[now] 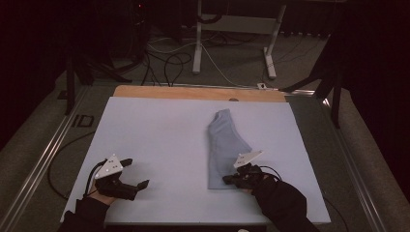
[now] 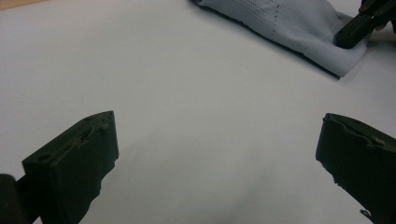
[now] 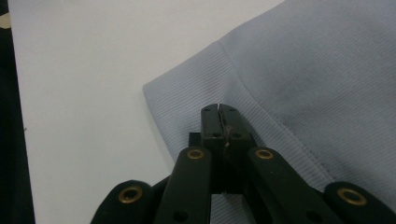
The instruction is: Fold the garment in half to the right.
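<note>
The right gripper's point(image 3: 219, 112) closed jaws hide whether any ribbed hem of the pale blue garment point(image 3: 299, 79) is pinched; the picture's edges crop the garment

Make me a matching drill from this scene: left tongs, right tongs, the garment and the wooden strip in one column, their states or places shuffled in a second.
1. left tongs
2. right tongs
3. blue garment
4. wooden strip

a. far edge of the table
b. closed on the ribbed hem
c. jaws wide apart over the bare white sheet
d. lying folded, right of centre

Pairs: 1-c, 2-b, 3-d, 4-a
</note>
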The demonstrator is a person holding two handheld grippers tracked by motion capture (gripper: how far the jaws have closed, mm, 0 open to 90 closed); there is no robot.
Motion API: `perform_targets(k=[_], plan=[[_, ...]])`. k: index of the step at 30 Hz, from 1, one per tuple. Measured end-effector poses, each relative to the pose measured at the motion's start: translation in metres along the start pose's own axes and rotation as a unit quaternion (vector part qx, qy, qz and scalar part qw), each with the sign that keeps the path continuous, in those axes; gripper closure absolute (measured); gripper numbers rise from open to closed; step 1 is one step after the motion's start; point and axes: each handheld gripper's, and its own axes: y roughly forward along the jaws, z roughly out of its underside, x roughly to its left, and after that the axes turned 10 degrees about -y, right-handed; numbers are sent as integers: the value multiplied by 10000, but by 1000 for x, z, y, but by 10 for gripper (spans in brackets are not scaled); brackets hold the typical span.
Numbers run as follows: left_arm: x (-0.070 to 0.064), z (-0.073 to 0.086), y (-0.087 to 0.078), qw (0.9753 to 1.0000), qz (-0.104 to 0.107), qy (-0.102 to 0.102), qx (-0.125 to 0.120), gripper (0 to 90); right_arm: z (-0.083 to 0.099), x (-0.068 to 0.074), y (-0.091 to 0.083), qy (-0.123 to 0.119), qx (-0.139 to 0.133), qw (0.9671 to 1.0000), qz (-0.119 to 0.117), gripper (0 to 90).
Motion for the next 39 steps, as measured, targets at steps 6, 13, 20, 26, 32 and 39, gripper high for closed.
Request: perform_targets(k=[6, 13, 20, 26, 32, 39], plan=[[0, 0, -1, 10000, 8, 0, -18, 4, 4, 2, -3, 8, -38, 10000, -1, 900], [0, -1, 0, 10000, 13, -17, -17, 4, 4, 0, -2, 3, -167, 9999, -5, 900], [0, -1, -1, 10000, 1, -8, -24, 4, -7, 0, -11, -73, -453, 9989, 35, 781], [1, 0, -2, 10000, 2, 3, -17, 4, -8, -4, -18, -76, -634, 9978, 163, 595], [1, -1, -2, 10000, -1, 5, -20, 4, -12, -9, -23, -62, -748, 9969, 229, 437], [2, -1, -3, 10000, -16, -31, -26, 4, -22, -18, -23, -49, -859, 9960, 260, 182]])
